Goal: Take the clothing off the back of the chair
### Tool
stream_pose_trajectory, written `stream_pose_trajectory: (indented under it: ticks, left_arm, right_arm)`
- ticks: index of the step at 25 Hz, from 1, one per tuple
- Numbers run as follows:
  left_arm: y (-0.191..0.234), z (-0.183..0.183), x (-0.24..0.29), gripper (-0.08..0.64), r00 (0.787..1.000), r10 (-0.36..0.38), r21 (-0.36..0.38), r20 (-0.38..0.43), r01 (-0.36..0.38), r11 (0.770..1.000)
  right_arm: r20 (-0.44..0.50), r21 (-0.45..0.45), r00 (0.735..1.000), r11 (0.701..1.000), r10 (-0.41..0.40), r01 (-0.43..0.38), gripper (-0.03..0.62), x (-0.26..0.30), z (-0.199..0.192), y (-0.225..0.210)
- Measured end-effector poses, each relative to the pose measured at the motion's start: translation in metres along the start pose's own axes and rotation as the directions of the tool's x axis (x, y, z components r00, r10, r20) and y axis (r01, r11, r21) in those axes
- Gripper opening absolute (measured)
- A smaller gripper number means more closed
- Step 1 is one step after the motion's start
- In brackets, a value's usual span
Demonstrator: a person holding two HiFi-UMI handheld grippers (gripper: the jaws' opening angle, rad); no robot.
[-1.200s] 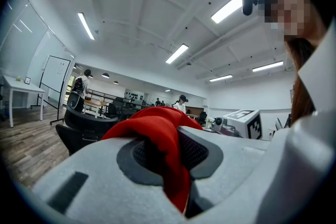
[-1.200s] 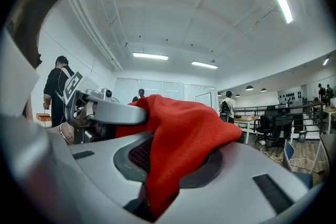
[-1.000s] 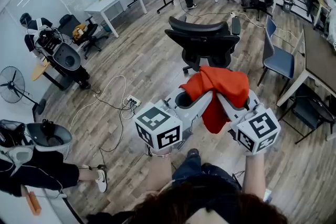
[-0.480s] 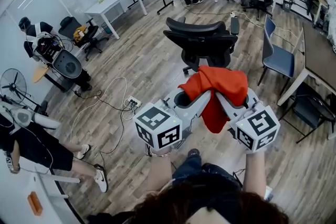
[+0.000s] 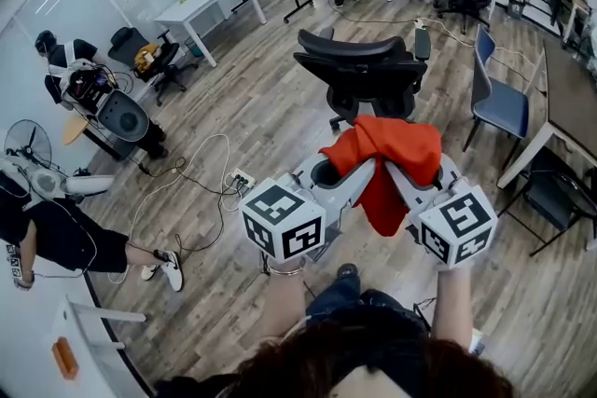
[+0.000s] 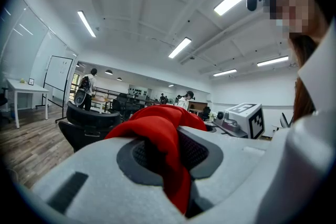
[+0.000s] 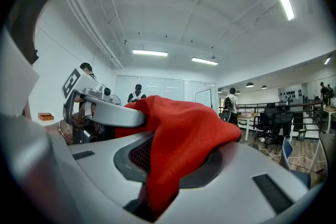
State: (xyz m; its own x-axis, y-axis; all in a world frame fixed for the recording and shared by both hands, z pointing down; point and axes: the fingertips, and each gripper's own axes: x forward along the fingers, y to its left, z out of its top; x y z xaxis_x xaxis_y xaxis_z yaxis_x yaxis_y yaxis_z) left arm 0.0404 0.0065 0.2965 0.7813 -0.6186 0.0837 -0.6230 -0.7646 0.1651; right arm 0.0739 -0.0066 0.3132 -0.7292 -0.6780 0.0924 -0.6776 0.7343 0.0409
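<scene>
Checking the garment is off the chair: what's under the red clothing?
The left gripper and right gripper, jaws shut on the red garment, and wooden floor below. The black office chair stands apart. Cloth covers the jaw tips.

Left hand-held gripper (image 5: 354,174) and right hand-held gripper (image 5: 397,174): pale grey, dark pads (image 6: 140,157), a white cube (image 5: 283,221) with black square markers each. Blue jeans (image 5: 334,295), wrist bracelet (image 5: 283,271).

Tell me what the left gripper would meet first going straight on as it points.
Beyond the bunched red fabric garment it clamps, probably the grey right gripper, close ahead; depth is unclear.
</scene>
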Motion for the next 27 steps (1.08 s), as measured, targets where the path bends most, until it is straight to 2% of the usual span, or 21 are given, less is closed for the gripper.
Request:
stream_pose_trajectory:
  ticks: [27]
  left_arm:
    - [0.026, -0.007, 0.012, 0.078, 0.999, -0.045, -0.020, -0.030, 0.045, 0.999]
  right_arm:
    - [-0.036, 0.013, 0.999, 0.999, -0.034, 0.035, 0.091, 0.024, -0.010, -0.014]
